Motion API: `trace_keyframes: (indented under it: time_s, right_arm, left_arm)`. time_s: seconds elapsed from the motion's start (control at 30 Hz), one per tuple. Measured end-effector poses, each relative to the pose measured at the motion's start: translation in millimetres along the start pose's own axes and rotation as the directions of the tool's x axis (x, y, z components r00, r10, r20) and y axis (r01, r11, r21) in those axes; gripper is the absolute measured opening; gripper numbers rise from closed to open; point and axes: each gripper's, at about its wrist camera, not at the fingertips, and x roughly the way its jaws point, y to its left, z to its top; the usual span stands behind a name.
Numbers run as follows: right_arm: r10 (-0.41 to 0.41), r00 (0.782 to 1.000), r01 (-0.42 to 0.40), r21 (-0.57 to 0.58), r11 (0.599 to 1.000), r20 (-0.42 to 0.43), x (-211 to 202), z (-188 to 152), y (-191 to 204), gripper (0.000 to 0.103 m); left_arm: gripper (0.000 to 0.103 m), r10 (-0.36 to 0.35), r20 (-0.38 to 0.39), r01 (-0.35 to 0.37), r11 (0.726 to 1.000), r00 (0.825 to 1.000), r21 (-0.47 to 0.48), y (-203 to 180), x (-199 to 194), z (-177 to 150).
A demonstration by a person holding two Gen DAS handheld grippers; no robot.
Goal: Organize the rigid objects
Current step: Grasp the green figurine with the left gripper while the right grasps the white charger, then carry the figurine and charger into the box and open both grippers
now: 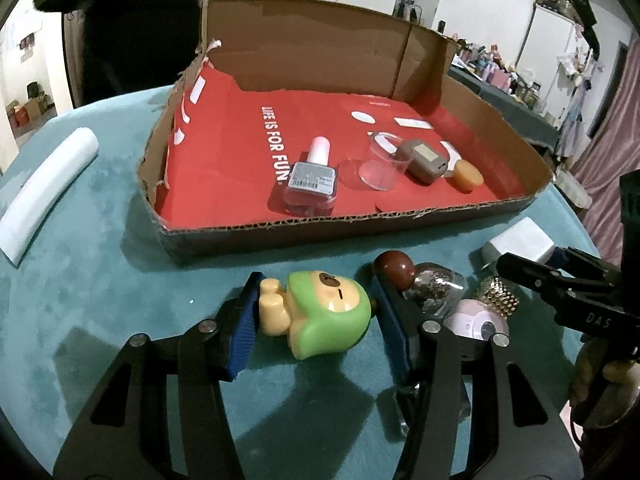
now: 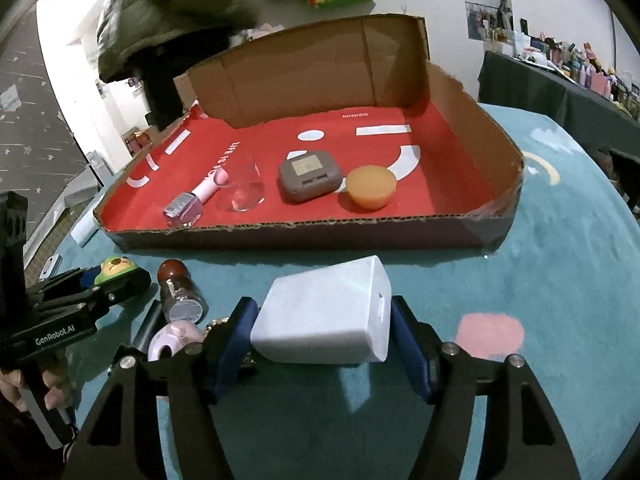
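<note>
Now our left gripper (image 1: pixel 316 312) straddles the toy (image 1: pixel 316 314), our right gripper (image 2: pixel 322 338) the white block (image 2: pixel 328 316), jaws half-closed, tray (image 1: pixel 360 228) ahead.

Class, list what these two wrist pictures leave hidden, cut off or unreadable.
- Left wrist view: gold beaded item and pink round case, partly behind the left gripper.
- Right wrist view: green bear toy, mostly hidden by that gripper.
- Right wrist view: white charger block, underside unseen; pad contact by right gripper unclear.
</note>
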Motion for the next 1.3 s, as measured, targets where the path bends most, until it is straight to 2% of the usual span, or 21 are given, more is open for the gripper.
trace_keyframes:
  time_s: [0.43, 0.67, 0.77, 0.8, 1.03, 1.17, 1.2, 1.23, 1.3]
  right_arm:
    - [0.002, 1.0, -0.001, 0.007, 1.0, -0.031, -1.4, -8.6, -4.3, 0.069]
    - [-0.043, 0.999, 0.042, -0.056, 0.998, -0.033, -2.6, -11.7, 2.2, 0.07]
    - [-0.069, 0.997, 0.068, -0.075, 0.995, -0.015, -6.1, -11.7, 3.6, 0.079]
    - [-0.079, 0.997, 0.078, -0.078, 0.994, -0.013, -6.8, -11.5, 3.4, 0.082]
    - [-0.105, 0.994, 0.101, -0.091, 0.991, -0.037, -0.2, -17.9, 0.8, 0.083]
    - [-0.126, 0.992, 0.122, -0.113, 0.986, -0.028, 2.0, -17.8, 5.7, 0.082]
    - [-0.122, 0.992, 0.119, -0.112, 0.987, -0.023, 2.1, -17.6, 5.9, 0.079]
    - [-0.118, 0.993, 0.116, -0.111, 0.987, -0.017, 1.7, -17.6, 6.2, 0.069]
    - [-0.114, 0.993, 0.112, -0.108, 0.988, -0.011, 1.8, -18.2, 5.7, 0.069]
  left_arm:
    - [0.052, -0.013, -0.022, 0.014, 1.0, 1.0, 0.023, -4.0, 3.2, -5.7]
    - [0.053, 0.02, -0.012, -0.02, 0.999, 1.0, 0.048, -8.6, 5.9, -12.6]
    - [0.057, 0.016, -0.01, -0.015, 0.999, 1.0, 0.047, -8.2, 5.4, -13.2]
    - [0.061, 0.015, -0.008, -0.014, 0.999, 1.0, 0.045, -7.6, 4.9, -13.2]
    - [0.064, 0.017, -0.001, -0.017, 0.999, 1.0, 0.042, -5.2, 3.7, -15.9]
    - [0.064, 0.016, -0.003, -0.016, 0.999, 1.0, 0.043, -4.9, 4.4, -16.0]
    - [0.063, 0.016, -0.005, -0.016, 0.999, 1.0, 0.042, -4.9, 4.0, -16.2]
    - [0.06, 0.015, -0.006, -0.015, 0.999, 1.0, 0.04, -4.5, 3.7, -16.1]
    - [0.052, 0.009, -0.007, -0.009, 0.999, 1.0, 0.037, -4.3, 3.2, -15.7]
